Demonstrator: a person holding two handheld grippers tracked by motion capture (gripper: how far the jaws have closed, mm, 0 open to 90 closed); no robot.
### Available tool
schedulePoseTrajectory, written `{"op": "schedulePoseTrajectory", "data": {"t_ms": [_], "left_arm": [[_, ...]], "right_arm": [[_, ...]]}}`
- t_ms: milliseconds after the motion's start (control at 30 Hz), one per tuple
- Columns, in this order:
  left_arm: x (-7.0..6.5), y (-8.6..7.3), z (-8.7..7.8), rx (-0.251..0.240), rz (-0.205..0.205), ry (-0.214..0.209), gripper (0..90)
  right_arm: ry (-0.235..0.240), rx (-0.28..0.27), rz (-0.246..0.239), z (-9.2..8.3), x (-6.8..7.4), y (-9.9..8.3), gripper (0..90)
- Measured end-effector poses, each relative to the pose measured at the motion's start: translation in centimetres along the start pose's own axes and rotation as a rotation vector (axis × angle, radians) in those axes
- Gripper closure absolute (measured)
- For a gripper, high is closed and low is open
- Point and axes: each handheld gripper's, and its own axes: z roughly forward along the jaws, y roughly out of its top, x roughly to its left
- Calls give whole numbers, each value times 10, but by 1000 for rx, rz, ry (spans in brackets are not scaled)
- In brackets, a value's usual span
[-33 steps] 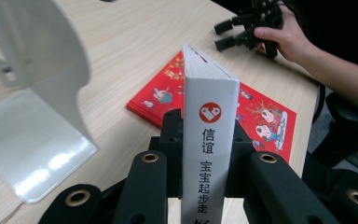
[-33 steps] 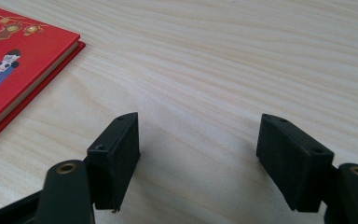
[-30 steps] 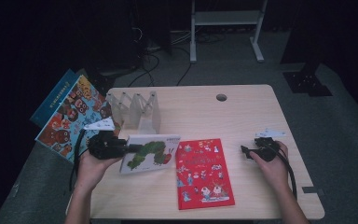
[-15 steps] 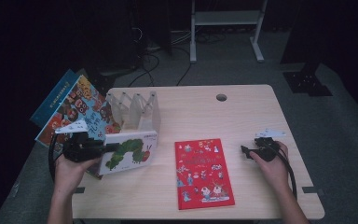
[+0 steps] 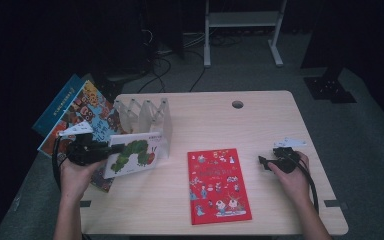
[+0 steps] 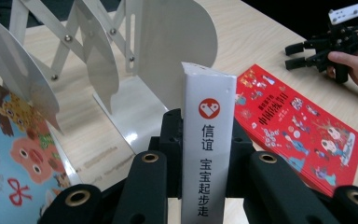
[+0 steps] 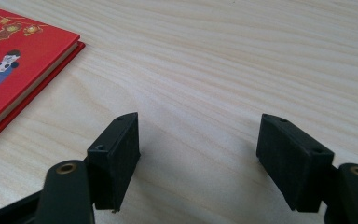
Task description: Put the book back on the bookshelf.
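A white picture book with a green caterpillar (image 5: 132, 154) is held off the table by its spine (image 6: 209, 93), in front of the white folding book rack (image 5: 145, 117). My left gripper (image 5: 104, 150) is shut on that spine, one black jaw on each side of it (image 6: 207, 133). A red picture book (image 5: 217, 185) lies flat at mid table (image 6: 298, 126). My right gripper (image 5: 264, 162) rests on the table to the right of the red book (image 7: 9, 70), jaws open with bare wood between them (image 7: 198, 144).
Colourful picture books (image 5: 87, 112) and a blue one (image 5: 62, 102) lean at the table's left edge beside the rack (image 6: 168, 56). The wooden table (image 5: 260, 125) has a round cable hole (image 5: 237, 104) at the back. The other gripper (image 6: 307, 53) shows far right.
My left gripper has carried the caterpillar book leftward, from beside the red book to the front of the rack. The right gripper has stayed still.
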Motion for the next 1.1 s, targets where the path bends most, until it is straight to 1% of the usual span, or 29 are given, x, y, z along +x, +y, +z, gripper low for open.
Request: {"op": "schedulePoseTrajectory", "data": {"t_ms": [67,200,333,467,700,833,867,933,1000,1100], "left_arm": [[1,4,3,-6,0,10,748],[3,11,11,-25,6,49,748],[6,17,21,-39,2,53,748],[10,22,33,-41,1,69,748],[20,28,50,-73,-21,82,748],[22,31,58,-92,-23,100,748],[23,31,60,-93,-24,102,748],[23,30,64,-79,-22,107,747],[22,29,67,-61,-10,117,747],[19,28,67,-60,1,129,747]], "right_arm": [[0,1,0,0,0,0,289],[0,0,0,0,0,0,288],[0,0,0,0,0,0,289],[0,0,1,0,0,0,288],[0,0,2,0,0,0,289],[0,1,3,0,0,0,288],[0,0,3,0,0,0,289],[0,0,3,0,0,0,288],[0,1,3,0,0,0,289],[0,0,3,0,0,0,289]]}}
